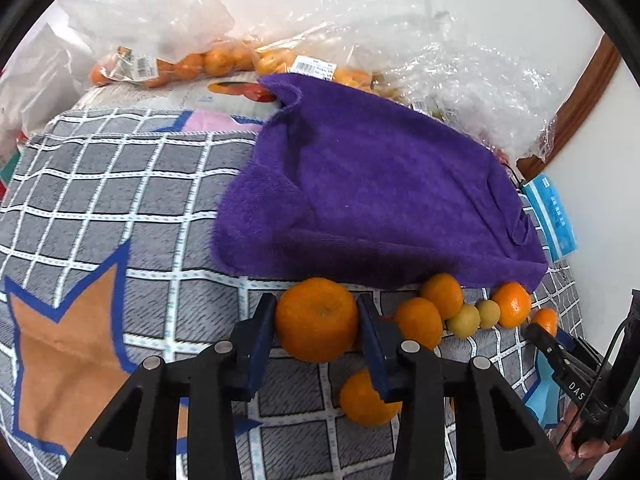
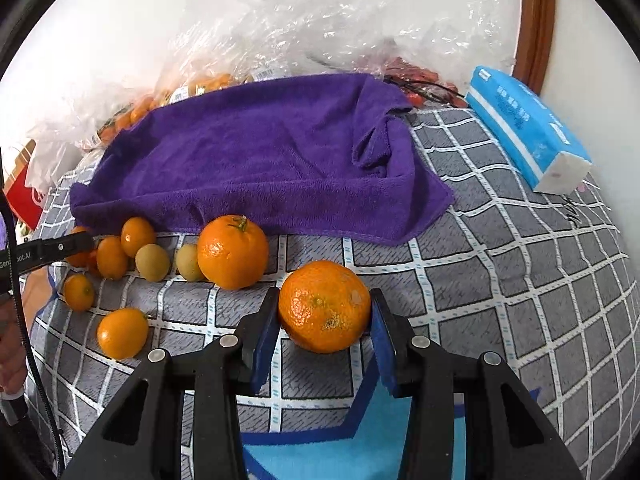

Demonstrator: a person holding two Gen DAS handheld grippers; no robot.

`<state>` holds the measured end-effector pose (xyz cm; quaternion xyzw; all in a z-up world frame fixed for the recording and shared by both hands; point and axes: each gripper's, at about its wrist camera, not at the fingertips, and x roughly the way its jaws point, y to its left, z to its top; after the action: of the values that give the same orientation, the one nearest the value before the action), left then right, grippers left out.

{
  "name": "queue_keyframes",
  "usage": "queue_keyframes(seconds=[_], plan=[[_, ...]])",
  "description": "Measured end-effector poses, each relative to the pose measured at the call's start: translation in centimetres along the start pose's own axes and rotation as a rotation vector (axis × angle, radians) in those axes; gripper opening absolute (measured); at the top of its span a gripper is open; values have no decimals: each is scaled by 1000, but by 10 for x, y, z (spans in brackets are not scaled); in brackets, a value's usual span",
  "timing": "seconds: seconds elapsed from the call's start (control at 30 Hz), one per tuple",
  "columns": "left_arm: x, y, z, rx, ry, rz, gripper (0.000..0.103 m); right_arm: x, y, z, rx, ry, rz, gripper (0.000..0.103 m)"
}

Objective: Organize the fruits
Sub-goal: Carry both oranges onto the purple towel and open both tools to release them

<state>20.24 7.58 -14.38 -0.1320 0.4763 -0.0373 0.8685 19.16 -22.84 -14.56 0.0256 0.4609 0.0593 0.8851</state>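
In the left wrist view my left gripper (image 1: 316, 312) is shut on a large orange (image 1: 316, 320), a blue pad against each side. It rests on the grey checked cloth (image 1: 120, 184). To its right lie small oranges (image 1: 418, 322) and two yellow-green fruits (image 1: 464, 320), and one more orange (image 1: 364, 400) sits under the right finger. In the right wrist view my right gripper (image 2: 325, 300) is shut on another large orange (image 2: 324, 306). Left of it are a stemmed orange (image 2: 232, 252), small oranges (image 2: 122, 332) and the yellow-green fruits (image 2: 152, 262).
A crumpled purple towel (image 2: 260, 152) lies just behind the row of fruit. Clear plastic bags of oranges (image 1: 192, 60) are piled against the wall. A blue tissue pack (image 2: 528, 128) sits at the cloth's right edge, beside a wooden frame (image 2: 538, 20).
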Motion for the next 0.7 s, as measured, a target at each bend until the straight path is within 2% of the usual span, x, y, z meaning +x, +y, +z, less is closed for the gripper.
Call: queue_keyframes(seconds=[0.4, 0.7], plan=[[-62, -14, -18, 25, -60, 18, 39, -57, 15, 4, 5, -87, 2, 43], [-94, -25, -23, 25, -90, -5, 39, -95, 29, 11, -9, -146, 12, 43]])
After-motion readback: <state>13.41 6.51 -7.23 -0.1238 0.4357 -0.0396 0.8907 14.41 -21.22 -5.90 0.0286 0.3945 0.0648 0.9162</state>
